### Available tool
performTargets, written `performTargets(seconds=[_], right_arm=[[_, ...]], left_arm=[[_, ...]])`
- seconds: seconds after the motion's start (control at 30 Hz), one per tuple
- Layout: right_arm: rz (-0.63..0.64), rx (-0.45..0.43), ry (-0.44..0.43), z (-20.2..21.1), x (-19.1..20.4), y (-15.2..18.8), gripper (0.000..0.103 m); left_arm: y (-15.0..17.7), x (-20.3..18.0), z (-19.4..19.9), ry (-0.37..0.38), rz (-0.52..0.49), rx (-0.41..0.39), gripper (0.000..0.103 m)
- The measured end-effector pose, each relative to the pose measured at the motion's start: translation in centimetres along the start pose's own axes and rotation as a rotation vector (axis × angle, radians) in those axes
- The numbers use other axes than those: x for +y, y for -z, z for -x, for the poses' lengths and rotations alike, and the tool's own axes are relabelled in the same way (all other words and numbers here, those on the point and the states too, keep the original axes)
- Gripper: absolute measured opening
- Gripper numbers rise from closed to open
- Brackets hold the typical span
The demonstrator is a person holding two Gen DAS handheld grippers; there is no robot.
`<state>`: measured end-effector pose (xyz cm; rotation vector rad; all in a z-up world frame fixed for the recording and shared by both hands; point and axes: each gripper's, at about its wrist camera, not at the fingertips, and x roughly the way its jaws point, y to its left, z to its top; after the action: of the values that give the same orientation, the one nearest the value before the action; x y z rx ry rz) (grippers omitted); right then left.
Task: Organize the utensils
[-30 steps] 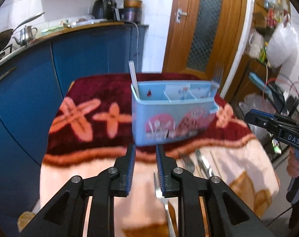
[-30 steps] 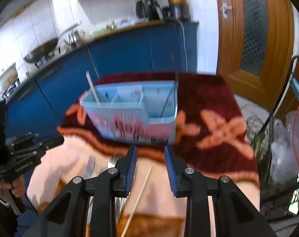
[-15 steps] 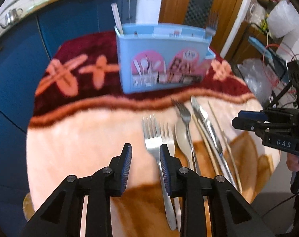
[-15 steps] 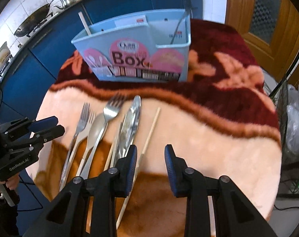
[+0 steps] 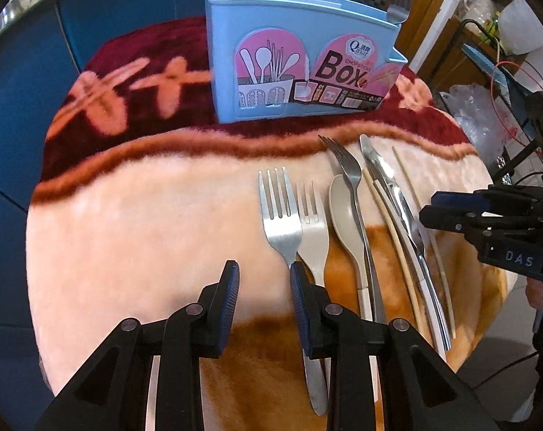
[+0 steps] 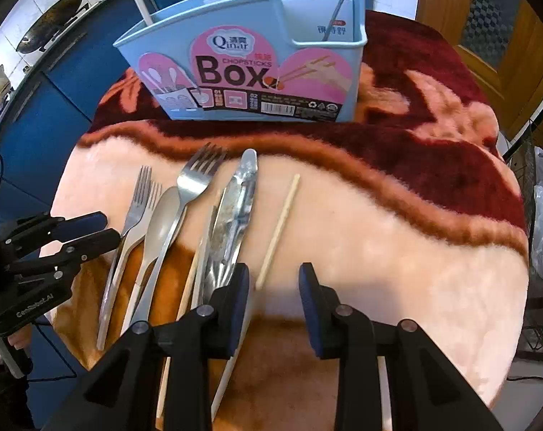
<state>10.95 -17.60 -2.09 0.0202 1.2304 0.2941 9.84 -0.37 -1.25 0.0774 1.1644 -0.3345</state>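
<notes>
A light blue chopsticks box [image 5: 300, 64] [image 6: 242, 57] stands on the dark red part of the blanket, with a white stick at its left end and a fork at its right end. In front of it lie two steel forks [image 5: 280, 215], a beige spoon [image 5: 345, 215], a third fork [image 5: 343, 161], knives [image 5: 390, 194] and chopsticks [image 5: 390, 237]. My left gripper [image 5: 263, 276] hangs open over the blanket, nothing between its fingers, its right finger beside the big fork's handle. My right gripper [image 6: 274, 276] is open above a lone chopstick [image 6: 278, 230], which runs under its left finger.
The small round table is covered by a fuzzy pink, orange and dark red blanket [image 5: 145, 222]. Blue cabinets [image 5: 27, 107] stand behind and to the left. A wooden door [image 6: 494, 18] and wire racks with plastic bags [image 5: 476, 115] are at the right.
Both grippers tilted downward and sank toward the table. The box slid up in both views and the row of utensils came into sight. The left jaws spread slightly.
</notes>
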Motion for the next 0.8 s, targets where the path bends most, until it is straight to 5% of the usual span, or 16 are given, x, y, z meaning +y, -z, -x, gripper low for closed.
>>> performTargets(seconds=[0.2, 0.37, 0.8], right_arm=[[0.006, 0.010, 0.002, -0.5, 0.1, -0.6, 0.032], [0.018, 0.007, 0.010, -1.1, 0.5, -0.9, 0.031], [-0.036, -0.064, -0.019, -0.7, -1.0, -0.9, 0.007]], left_arm=[[-0.4, 0.1, -0.3, 0.077, 0.023, 0.039, 0.029], [-0.4, -0.4, -1.1, 0.070, 0.009, 0.057, 0.029], [-1.1, 0.2, -1.5, 0.099, 0.065, 0.030, 0.011]])
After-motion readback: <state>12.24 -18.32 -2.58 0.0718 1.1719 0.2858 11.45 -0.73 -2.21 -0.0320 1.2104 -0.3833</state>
